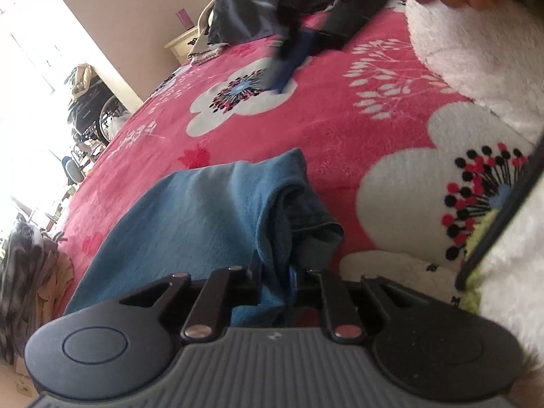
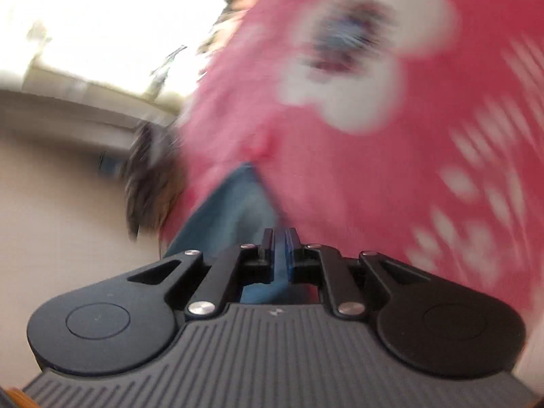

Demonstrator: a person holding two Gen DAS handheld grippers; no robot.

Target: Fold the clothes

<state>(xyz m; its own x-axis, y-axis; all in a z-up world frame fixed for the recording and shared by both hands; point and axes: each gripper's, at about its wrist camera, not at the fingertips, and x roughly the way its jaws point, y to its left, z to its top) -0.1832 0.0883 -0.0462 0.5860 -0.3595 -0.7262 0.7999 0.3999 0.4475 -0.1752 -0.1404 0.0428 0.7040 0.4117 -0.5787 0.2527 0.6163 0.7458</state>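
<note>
Pink floral bed [image 1: 323,129]: both grippers, left [image 1: 275,272] and right [image 2: 280,251], had fingers clamped on blue cloth [image 1: 204,210], partly doubled over, fold seemingly unfinished; dark clothes [image 1: 306,10] heaped beyond.

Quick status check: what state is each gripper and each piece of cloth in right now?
Left gripper: shut on the blue garment.
Right gripper: shut on the blue garment; view motion-blurred.
Blue garment: partly folded, lying on the blanket, both grippers pinching its edge.
Pink flowered blanket: spread flat under the garment.
Dark clothes: heaped at the far end, unfolded.
</note>
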